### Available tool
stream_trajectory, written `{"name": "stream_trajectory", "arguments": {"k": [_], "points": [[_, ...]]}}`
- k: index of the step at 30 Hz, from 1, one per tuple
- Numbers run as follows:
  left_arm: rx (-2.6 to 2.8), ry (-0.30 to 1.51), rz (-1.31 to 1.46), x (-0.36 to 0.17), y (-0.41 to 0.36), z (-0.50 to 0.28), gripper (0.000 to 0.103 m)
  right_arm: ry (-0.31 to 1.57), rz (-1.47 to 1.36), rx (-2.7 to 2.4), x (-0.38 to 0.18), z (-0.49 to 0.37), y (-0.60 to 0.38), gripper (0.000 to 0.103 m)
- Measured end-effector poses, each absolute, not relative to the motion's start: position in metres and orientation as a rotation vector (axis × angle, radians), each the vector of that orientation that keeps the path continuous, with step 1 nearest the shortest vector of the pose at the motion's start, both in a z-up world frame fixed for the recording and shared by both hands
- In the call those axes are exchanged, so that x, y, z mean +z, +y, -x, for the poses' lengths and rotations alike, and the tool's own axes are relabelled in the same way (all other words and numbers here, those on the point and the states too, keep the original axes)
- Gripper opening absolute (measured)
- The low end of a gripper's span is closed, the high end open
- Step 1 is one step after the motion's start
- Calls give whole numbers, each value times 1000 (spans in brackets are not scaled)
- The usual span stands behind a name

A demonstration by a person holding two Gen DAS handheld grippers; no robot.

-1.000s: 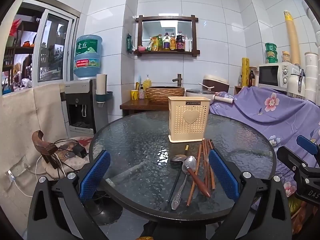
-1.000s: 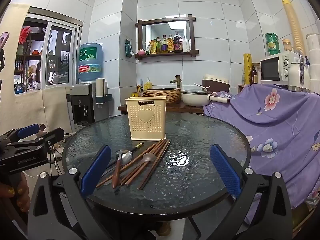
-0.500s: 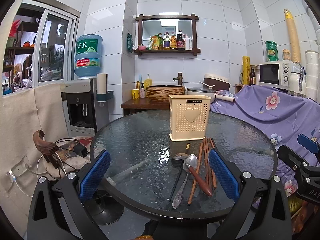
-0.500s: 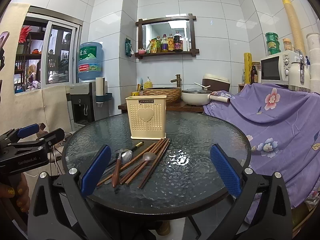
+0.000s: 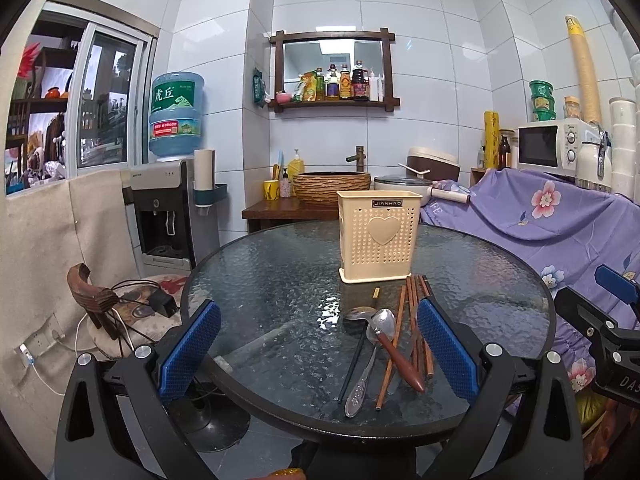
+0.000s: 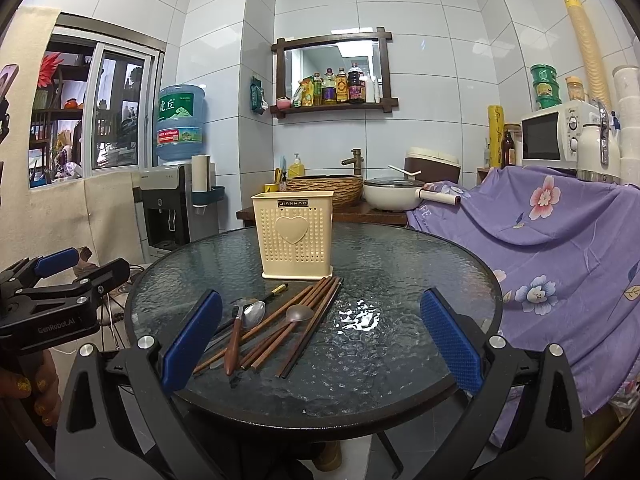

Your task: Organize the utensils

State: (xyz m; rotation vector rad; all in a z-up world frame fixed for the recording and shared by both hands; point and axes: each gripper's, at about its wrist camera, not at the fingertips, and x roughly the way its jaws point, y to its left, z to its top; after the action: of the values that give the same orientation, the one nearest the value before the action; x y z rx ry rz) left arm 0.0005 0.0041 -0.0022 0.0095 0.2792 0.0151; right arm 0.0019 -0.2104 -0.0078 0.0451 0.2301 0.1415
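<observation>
A cream perforated utensil holder (image 5: 378, 236) (image 6: 295, 234) stands upright on the round glass table (image 5: 280, 280) (image 6: 400, 264). In front of it lies a loose pile: brown chopsticks (image 5: 416, 312) (image 6: 304, 316), metal spoons (image 5: 380, 320) (image 6: 254, 314) and a wooden-handled utensil (image 5: 400, 360) (image 6: 232, 344). My left gripper (image 5: 318, 350) is open and empty, near the table's front edge, left of the pile. My right gripper (image 6: 320, 344) is open and empty, right of the pile. Each gripper shows in the other's view, the right (image 5: 612, 328) and the left (image 6: 52, 300).
A purple flowered cloth (image 6: 560, 248) covers furniture right of the table. A water dispenser (image 5: 168, 208) stands at the left wall. A wooden counter with a basin (image 5: 332, 186) and a pot (image 6: 390, 196) is behind the table. A cable-strewn stool (image 5: 136, 308) sits low on the left.
Both views have shifted only slightly; the left gripper has drifted a little back from the table. Nothing on the table has moved.
</observation>
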Motion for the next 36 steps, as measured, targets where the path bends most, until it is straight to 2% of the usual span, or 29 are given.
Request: {"name": "stream_trajectory", "arguments": {"k": [36], "points": [[10,286,-26,-5,-3,0,97,232,-47,142,-9,-3,-209,98]]}}
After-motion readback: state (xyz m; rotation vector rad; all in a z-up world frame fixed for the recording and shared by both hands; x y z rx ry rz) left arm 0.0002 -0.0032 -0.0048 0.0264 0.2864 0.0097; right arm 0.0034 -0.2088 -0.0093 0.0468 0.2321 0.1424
